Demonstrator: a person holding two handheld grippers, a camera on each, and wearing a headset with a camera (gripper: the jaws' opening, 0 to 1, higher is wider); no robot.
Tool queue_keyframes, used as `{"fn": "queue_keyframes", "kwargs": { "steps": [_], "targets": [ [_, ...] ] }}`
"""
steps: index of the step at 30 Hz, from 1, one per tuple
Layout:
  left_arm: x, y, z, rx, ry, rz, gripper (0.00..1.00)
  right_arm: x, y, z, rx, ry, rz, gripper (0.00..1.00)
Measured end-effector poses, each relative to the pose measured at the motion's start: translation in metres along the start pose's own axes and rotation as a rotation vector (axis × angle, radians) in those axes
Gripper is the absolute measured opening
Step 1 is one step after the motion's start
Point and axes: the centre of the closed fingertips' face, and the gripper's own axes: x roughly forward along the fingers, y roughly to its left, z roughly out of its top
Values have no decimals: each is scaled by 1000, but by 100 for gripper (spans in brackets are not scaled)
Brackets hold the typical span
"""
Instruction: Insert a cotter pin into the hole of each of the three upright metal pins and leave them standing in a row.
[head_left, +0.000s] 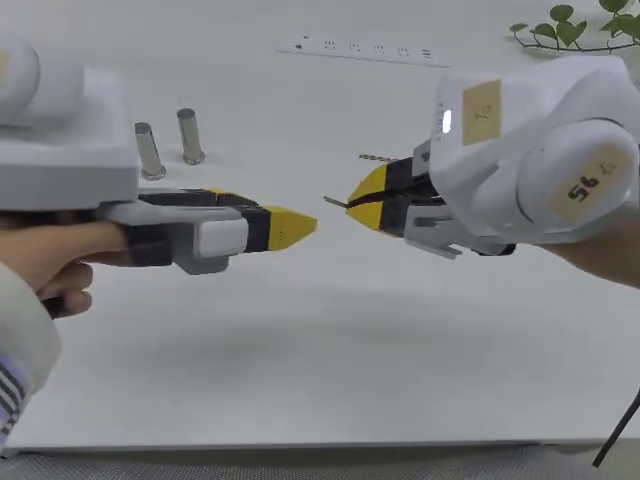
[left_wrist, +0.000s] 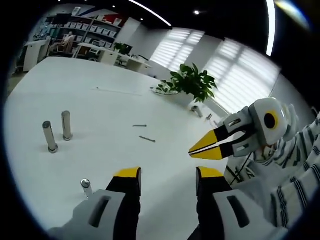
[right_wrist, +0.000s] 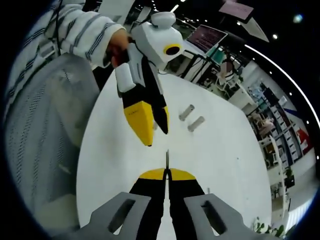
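1. While I checked the head view, the right gripper (head_left: 352, 203) sat right of centre with its jaws pressed together on a cotter pin (head_left: 335, 203). The pin's thin end poked toward mid-frame, above the table (head_left: 330, 340).
2. The left gripper (left_wrist: 168, 175) had its jaws apart with nothing between them.
3. At upper left of the head view stood the left metal pin (head_left: 148, 150) and the right metal pin (head_left: 190, 135), upright and side by side.
4. The third metal pin (left_wrist: 86, 185) stood upright at lower left of the left gripper view, near the left jaw and apart from the pair.
5. One spare cotter pin (left_wrist: 140, 125) and a second spare (left_wrist: 147, 139) lay loose on the table at mid-frame.
6. I could not make out the holes, and I saw no cotter pin through any metal pin.
7. My judgement was that no insertion had been done. The first cotter pin was in hand, all three insertions were left, and the row was not yet formed.
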Motion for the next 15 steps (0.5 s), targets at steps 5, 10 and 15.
{"fn": "queue_keyframes", "kwargs": {
  "steps": [5, 10, 15],
  "targets": [
    [3, -8, 0, -17, 1, -38, 25, 0, 1, -1, -3, -1, -2, 1],
    [6, -13, -2, -38, 14, -57, 23, 0, 2, 0, -2, -3, 1, 1],
    [8, -19, 0, -58, 7, -84, 23, 0, 4, 1, -1, -9, 1, 1]
  ]
}}
